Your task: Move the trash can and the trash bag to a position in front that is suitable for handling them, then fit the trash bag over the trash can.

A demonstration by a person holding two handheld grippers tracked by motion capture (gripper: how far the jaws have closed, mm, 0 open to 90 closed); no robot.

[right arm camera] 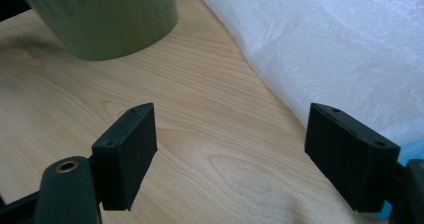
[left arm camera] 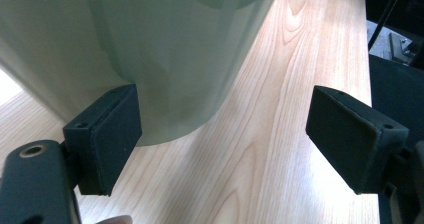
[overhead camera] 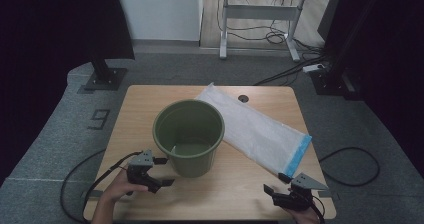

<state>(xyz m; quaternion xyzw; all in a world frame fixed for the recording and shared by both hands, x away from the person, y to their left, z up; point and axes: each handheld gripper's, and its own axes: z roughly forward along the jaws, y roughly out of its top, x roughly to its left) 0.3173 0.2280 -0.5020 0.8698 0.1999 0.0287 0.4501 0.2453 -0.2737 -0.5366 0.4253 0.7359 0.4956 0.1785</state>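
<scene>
Now, from the high view: the left hand (overhead camera: 116, 186) comes in low at the near edge, its left gripper (overhead camera: 161, 172) lying level and aimed at the base of the bucket (overhead camera: 189, 134), jaws spread with nothing between them. The right gripper (overhead camera: 276, 183) sits in the right hand (overhead camera: 303, 215) at the near right corner, jaws also wide and empty, the bag (overhead camera: 255, 129) just ahead of it. The bucket is round, green, smooth plastic, tapering toward its foot; the bag is a flat, white, crinkly sheet with a blue end.

Left gripper view: the bucket's (left arm camera: 170, 49) curved wall stands just past one jaw, close but whether touching I cannot tell; the other jaw hangs over bare, pale-grained table (left arm camera: 280, 149).

Right gripper view: the bag (right arm camera: 325, 44) lies just ahead of one jaw, the bucket (right arm camera: 110, 14) farther ahead, well apart.
</scene>
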